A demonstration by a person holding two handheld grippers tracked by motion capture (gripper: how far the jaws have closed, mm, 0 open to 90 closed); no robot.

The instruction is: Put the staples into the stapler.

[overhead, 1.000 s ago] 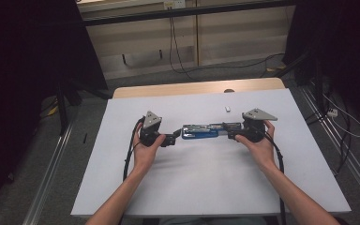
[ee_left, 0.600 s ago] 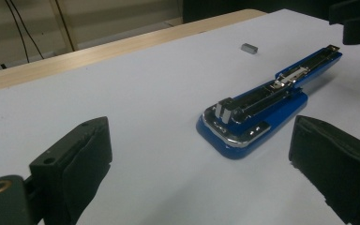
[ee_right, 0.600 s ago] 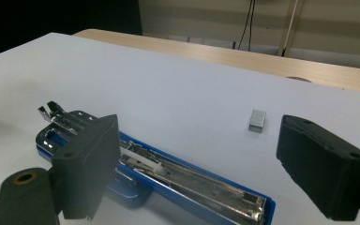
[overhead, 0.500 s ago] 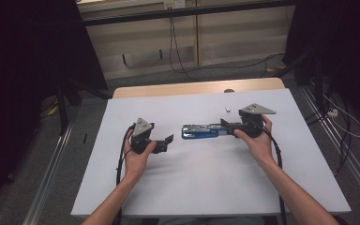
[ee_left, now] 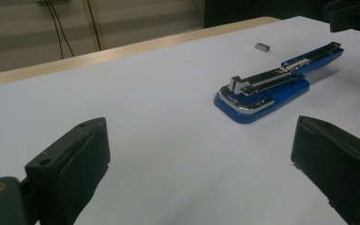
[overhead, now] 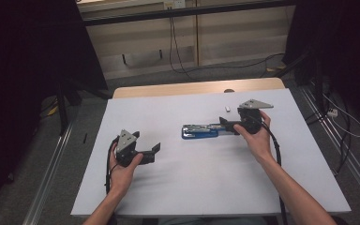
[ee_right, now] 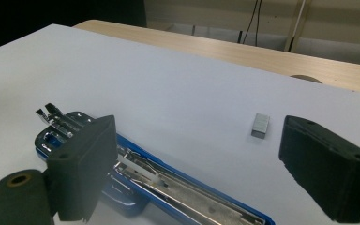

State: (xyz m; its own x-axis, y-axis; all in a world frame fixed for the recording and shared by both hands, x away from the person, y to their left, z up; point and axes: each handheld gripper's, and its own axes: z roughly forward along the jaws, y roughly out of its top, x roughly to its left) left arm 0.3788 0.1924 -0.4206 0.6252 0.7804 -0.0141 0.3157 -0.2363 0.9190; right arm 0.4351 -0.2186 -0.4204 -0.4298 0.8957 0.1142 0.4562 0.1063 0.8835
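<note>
L gripper [overhead: 155,149] sits nearest, on the sheet [overhead: 192,187] at the person's left, jaws wide apart w/ nothing between them, well apart from the stapler [overhead: 199,131]. In the left gripper view the stapler lies ahead and to the right, blue base flat on the sheet, chrome magazine exposed, top arm swung back so it lies opened out. Mid-table, R gripper [overhead: 225,124] is at the stapler's right end; in the right gripper view its jaws stand wide, one black pad over the magazine rail, the other off to the side, so released and not clamping anything as far as I can tell. Just past that, a small grey staple block [ee_right: 260,125] lies loose on the sheet, near the stapler but not touching. Farther off, the table's wooden edge [overhead: 197,88], then floor and cables. Step in hand, my read: stapler is opened for loading and the staples aren't in yet. Next move prob. calls for R gripper to go to the block, close on it gently since it's small and brittle, and lay it in line w/ the rail, while L comes in to steady the base.
</note>
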